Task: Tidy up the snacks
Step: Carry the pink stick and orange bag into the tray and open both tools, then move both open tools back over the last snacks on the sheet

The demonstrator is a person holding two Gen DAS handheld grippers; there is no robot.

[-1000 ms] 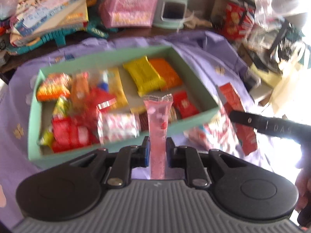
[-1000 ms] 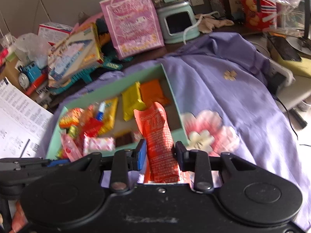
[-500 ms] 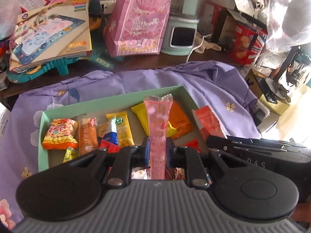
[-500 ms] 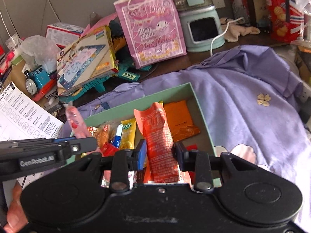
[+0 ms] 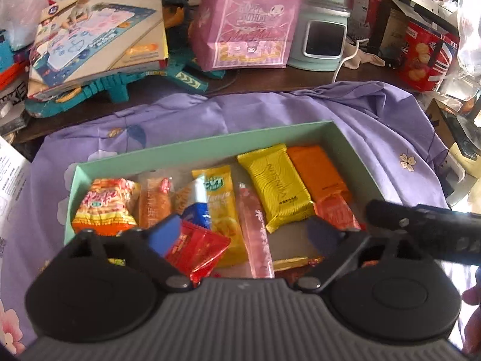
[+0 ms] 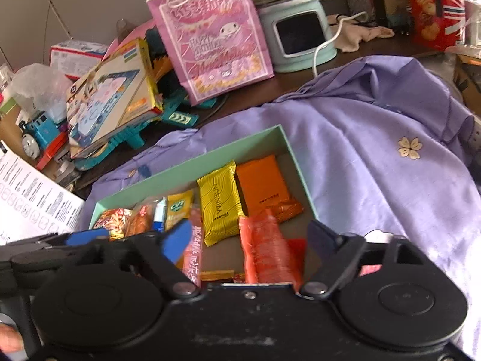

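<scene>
Left gripper (image 5: 245, 234) jaws just sprung wide over the green box (image 5: 192, 153), pink stick (image 5: 255, 234) loose inside, right gripper (image 6: 251, 239) also just opened, orange-red packet (image 6: 267, 249) between its fingers, not pinched

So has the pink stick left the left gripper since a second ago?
Yes. The left gripper has just been opening, and the pink stick now lies in the green box, beside the yellow packet.

Pink stick pack (image 5: 257, 234) and orange-red packet (image 6: 267, 249) lie flat among snacks in the mint box (image 5: 192, 153).
</scene>
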